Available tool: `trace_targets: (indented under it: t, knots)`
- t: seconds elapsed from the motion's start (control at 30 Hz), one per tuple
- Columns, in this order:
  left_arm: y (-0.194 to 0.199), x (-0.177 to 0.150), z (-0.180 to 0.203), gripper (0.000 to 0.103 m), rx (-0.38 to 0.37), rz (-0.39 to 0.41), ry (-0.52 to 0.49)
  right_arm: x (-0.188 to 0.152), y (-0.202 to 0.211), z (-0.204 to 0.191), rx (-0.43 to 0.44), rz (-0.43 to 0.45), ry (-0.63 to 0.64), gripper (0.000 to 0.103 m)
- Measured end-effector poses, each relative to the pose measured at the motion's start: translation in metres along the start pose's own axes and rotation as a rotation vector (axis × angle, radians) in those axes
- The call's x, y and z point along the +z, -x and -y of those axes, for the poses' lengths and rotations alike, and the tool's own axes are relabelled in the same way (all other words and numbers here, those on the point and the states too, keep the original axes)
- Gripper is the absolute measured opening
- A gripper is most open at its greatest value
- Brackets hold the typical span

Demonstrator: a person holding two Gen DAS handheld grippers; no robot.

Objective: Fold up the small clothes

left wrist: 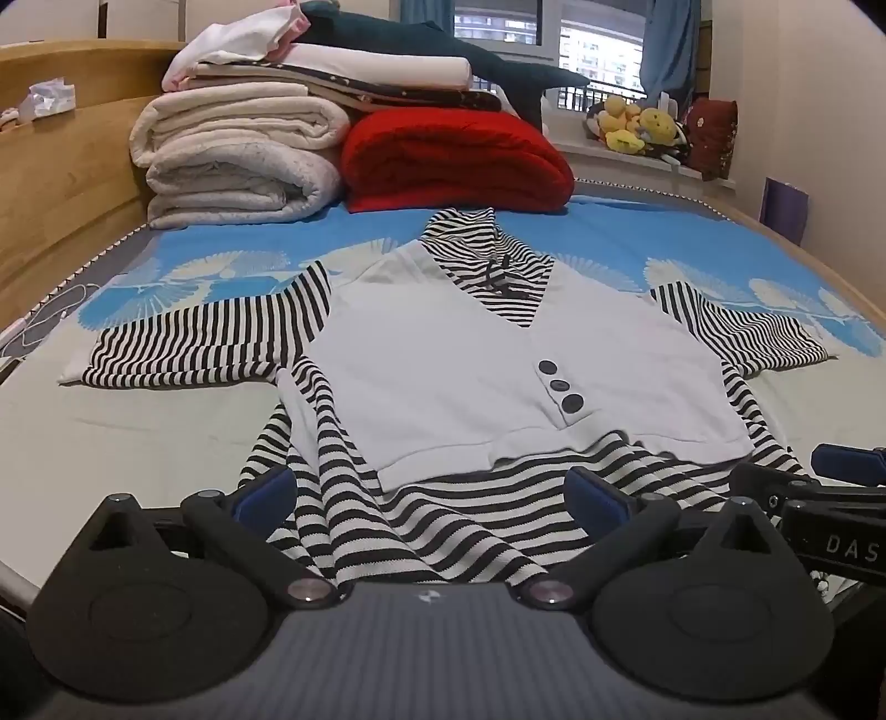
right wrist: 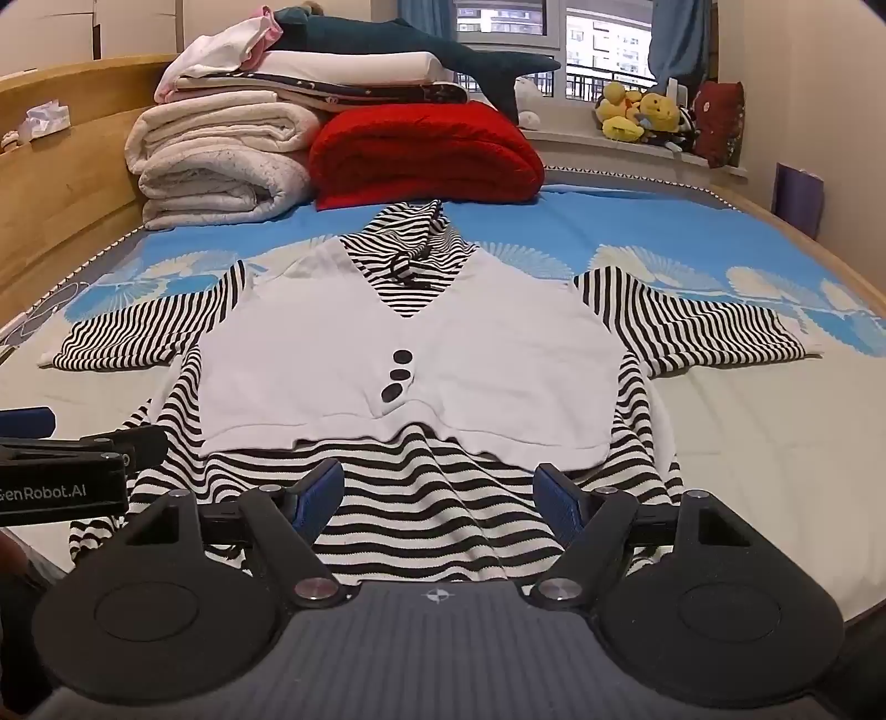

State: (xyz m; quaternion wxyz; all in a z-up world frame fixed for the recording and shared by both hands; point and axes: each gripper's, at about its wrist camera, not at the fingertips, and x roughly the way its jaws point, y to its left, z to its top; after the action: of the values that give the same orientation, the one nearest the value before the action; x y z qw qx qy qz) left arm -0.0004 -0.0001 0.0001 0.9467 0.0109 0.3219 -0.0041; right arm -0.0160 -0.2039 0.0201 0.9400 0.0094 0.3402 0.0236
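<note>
We see a small striped top with a white vest front [left wrist: 470, 365] spread flat on the bed [left wrist: 138, 443], centre of both frames, sleeves out to either side, collar toward the far end. Three dark buttons [left wrist: 562, 387] run down the vest front. Its striped hem lies rumpled at the lower centre of each frame.

Left gripper [left wrist: 432, 490]: fingers wide apart, blue pads over the hem on either side, nothing clamped. We cannot tell whether the pads touch the cloth.

Right gripper [right wrist: 440, 490]: fingers likewise spread, hem between them, nothing gripped. In the left wrist view it shows at the right edge [left wrist: 830, 487]; in the right wrist view the left gripper shows at the left edge [right wrist: 61, 448]. The two sit side by side at the near edge of the garment.

Upper left of frame: stack of folded white blankets [left wrist: 238, 160]. Beside it, a red folded blanket [left wrist: 454, 160]. Dark plush shark [left wrist: 443, 50] on top of the stack. Yellow plush toys [left wrist: 637, 124] on the window sill, upper right.
</note>
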Motion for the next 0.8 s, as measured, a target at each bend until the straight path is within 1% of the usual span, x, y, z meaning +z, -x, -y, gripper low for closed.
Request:
trace_targets:
  t: [0.33, 0.63, 0.8]
  knots:
    - [0.0009, -0.0018, -0.0014, 0.103, 0.001, -0.002, 0.000, -0.0001, 0.0000, -0.0001, -0.013, 0.002, -0.001, 0.077]
    - [0.0030, -0.0068, 0.0058, 0.103, 0.003, 0.001, -0.005, 0.0013, -0.0005, 0.0021, -0.022, 0.000, -0.011, 0.076]
    - [-0.0005, -0.0003, 0.0004, 0.103, -0.001, -0.001, 0.000, 0.0014, -0.0003, 0.0024, -0.022, 0.001, -0.009, 0.076]
